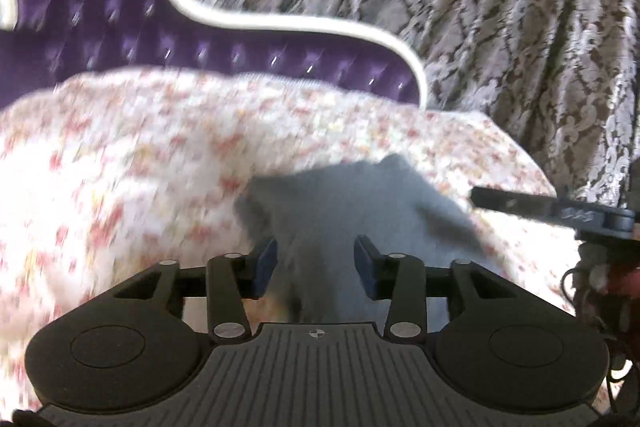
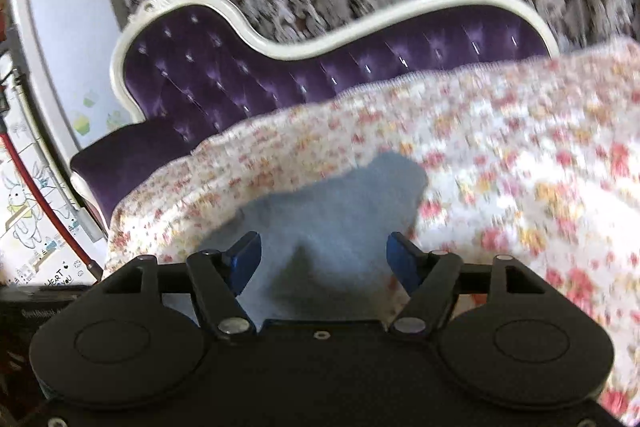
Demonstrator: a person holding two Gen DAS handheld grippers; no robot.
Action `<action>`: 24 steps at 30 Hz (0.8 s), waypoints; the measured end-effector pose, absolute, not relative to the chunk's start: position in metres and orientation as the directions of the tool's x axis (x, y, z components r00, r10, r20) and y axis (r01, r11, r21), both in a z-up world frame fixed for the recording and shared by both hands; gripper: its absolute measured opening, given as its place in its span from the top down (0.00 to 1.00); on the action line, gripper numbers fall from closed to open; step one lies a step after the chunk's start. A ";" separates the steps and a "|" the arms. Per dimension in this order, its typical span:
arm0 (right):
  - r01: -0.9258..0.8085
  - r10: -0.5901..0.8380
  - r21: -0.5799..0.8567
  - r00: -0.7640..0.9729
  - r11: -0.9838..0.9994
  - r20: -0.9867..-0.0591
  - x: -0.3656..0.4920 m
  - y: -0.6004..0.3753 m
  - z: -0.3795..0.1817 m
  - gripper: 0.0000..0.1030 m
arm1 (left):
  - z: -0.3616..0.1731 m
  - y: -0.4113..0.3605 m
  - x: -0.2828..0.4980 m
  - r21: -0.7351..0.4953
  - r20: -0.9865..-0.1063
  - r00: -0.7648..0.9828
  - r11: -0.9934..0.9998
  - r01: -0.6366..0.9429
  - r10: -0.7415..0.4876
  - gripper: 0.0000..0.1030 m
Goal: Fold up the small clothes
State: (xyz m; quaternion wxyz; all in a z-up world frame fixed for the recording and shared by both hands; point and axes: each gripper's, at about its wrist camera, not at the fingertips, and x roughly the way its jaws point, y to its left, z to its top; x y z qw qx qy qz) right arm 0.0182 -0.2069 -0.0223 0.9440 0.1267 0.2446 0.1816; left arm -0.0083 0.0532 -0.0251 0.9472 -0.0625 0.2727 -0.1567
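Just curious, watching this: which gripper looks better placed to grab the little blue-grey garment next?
Probably the left gripper: the blue-grey garment on the floral bedspread sits centred ahead of its open jaws. The right gripper, also open, is close too, so the edge is slight.

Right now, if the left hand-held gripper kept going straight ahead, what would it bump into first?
Most likely the light blue cloth lying on the flowery blanket. It sits right ahead of the open left hand-held gripper, though blur makes the depth hard to judge.
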 end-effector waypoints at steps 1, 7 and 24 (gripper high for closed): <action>-0.298 0.413 0.315 0.813 0.901 -0.410 0.020 -0.204 -0.020 0.40 | -0.025 0.049 -0.003 -0.199 -0.494 0.803 0.942 0.270 -0.335 0.57; -0.351 0.423 0.241 0.802 0.905 -0.420 0.054 -0.180 -0.015 0.80 | -0.048 0.018 0.029 -0.170 -0.531 0.783 0.946 0.275 -0.323 0.57; -0.198 0.324 0.272 0.755 0.942 -0.570 0.095 -0.196 -0.072 0.75 | -0.084 0.034 0.023 -0.180 -0.589 0.762 0.963 0.203 -0.270 0.35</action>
